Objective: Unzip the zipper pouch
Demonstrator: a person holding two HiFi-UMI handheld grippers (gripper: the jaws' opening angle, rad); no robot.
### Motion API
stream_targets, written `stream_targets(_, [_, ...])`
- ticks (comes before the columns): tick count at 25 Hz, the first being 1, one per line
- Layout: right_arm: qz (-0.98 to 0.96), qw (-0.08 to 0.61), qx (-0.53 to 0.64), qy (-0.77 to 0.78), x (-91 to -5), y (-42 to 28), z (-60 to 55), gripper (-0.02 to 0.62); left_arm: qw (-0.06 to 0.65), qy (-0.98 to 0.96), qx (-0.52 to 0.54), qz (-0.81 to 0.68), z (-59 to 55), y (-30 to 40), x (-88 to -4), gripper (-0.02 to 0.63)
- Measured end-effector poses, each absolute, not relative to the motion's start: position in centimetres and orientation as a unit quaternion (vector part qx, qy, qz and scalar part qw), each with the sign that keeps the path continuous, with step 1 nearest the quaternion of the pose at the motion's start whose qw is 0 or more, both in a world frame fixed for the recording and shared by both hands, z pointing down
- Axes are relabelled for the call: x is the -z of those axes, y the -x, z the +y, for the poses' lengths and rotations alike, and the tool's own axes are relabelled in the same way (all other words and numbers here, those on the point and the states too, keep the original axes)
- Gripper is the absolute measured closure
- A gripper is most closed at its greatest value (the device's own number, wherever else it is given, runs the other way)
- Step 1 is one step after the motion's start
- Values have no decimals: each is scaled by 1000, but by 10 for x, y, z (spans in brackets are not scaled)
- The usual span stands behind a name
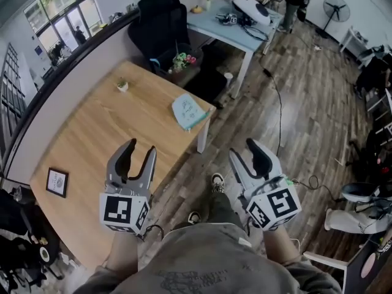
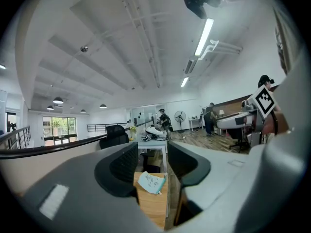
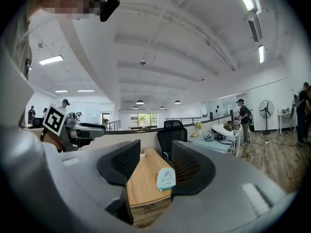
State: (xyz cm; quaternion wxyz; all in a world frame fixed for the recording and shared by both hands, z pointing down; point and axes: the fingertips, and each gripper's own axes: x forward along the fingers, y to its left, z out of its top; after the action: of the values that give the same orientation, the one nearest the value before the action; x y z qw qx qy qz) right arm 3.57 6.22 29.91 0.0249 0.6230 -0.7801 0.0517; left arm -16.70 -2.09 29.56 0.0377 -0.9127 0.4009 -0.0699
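Note:
A pale blue zipper pouch (image 1: 189, 111) lies flat at the right end of the wooden table (image 1: 110, 146), close to the edge. It shows between the jaws in the left gripper view (image 2: 151, 182) and in the right gripper view (image 3: 166, 178), well beyond both. My left gripper (image 1: 138, 156) hovers over the table's near edge, open and empty. Off the table's side, my right gripper (image 1: 248, 153) hangs above the floor, open with nothing in it. Both stay well short of the pouch.
A small potted plant (image 1: 123, 85) and a framed picture (image 1: 57, 182) sit on the table. A black office chair (image 1: 160, 26) and a light blue desk (image 1: 236, 23) stand beyond. Cables run across the wood floor (image 1: 288, 121). People stand in the far background.

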Motion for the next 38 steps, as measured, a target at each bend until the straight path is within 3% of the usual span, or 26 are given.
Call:
stream_targets(22, [-874,33,-68,-479,-311,-139,-190,410,21,844,103,525,-201,67,-307,414])
stream_targets(38, [-901,49,-88,-422,-335,-129,-246,410,2,824,124,552,-236,61,-333,414])
